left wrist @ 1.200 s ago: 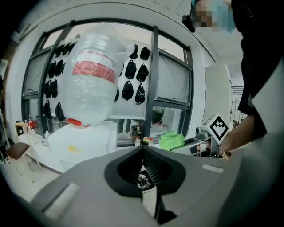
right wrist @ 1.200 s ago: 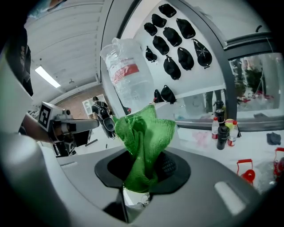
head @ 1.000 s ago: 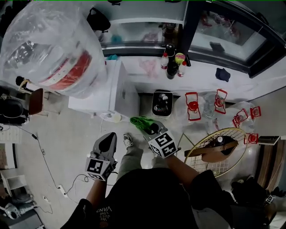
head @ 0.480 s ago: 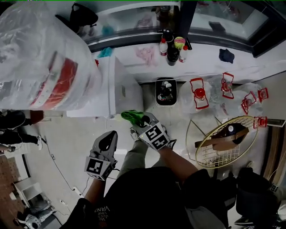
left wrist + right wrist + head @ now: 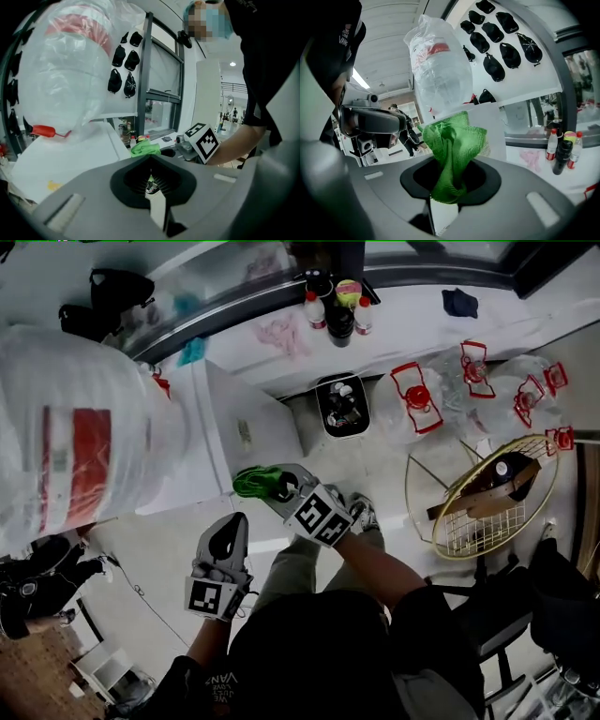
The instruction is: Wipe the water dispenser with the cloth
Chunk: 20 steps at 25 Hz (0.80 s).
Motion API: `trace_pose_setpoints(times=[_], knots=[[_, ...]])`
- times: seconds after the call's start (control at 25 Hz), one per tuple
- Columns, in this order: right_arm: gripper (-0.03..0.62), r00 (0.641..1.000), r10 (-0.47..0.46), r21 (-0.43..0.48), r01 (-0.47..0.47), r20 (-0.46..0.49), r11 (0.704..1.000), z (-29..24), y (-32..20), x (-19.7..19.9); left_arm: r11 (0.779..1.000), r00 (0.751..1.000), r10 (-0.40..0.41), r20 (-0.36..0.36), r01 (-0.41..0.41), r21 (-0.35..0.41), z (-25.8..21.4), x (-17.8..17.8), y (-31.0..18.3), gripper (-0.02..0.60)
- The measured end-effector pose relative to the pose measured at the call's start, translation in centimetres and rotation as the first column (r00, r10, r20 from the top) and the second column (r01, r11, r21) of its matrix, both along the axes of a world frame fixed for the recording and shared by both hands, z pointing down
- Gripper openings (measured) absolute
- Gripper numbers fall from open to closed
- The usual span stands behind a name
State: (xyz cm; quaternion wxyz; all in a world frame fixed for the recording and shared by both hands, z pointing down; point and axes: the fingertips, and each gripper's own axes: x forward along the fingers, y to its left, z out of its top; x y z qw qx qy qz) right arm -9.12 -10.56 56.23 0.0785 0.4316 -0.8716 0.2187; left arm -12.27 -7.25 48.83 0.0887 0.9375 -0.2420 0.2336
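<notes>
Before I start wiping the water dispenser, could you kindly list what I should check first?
1. Green cloth clamped in the right gripper: ok.
2. Cloth touching the water dispenser: cannot tell; it is close to the white body.
3. Left gripper shut with nothing in it: ok.
4. Left gripper apart from the dispenser and the cloth: ok.
5. Bagged water bottle steady on top of the dispenser: cannot tell.

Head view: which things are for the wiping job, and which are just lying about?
For the job: green cloth, pinched in the right hand-held gripper; white water dispenser with its bagged bottle.
Just lying about: bottles; wire basket; dark rag; clear jugs with red handles.
</notes>
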Motion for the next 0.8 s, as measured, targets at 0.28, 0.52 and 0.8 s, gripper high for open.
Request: trace_pose_setpoints(times=[0.28,0.52,0.8], knots=[[0.114,0.997,0.078,0.002,-0.078,-0.029,0.997,0.9,-3.8,1.5,0.999,0.999,0.042,0.008,-0.042,-0.011,0.4,-1.3,-1.1,0.003],[0.114,0.986,0.122,0.031,-0.119,-0.11,0.992,1.6,-9.3,3.7,0.998,0.999,0.049,0.008,-0.049,-0.03,1.0,-2.5,-1.4,0.003],[0.114,0.963,0.176,0.056,-0.168,-0.204,0.984,2.1,-17.7,7.2,1.0,1.0,0.027,0.009,-0.027,-0.016,1.3,-3.3,-2.2,0.003]])
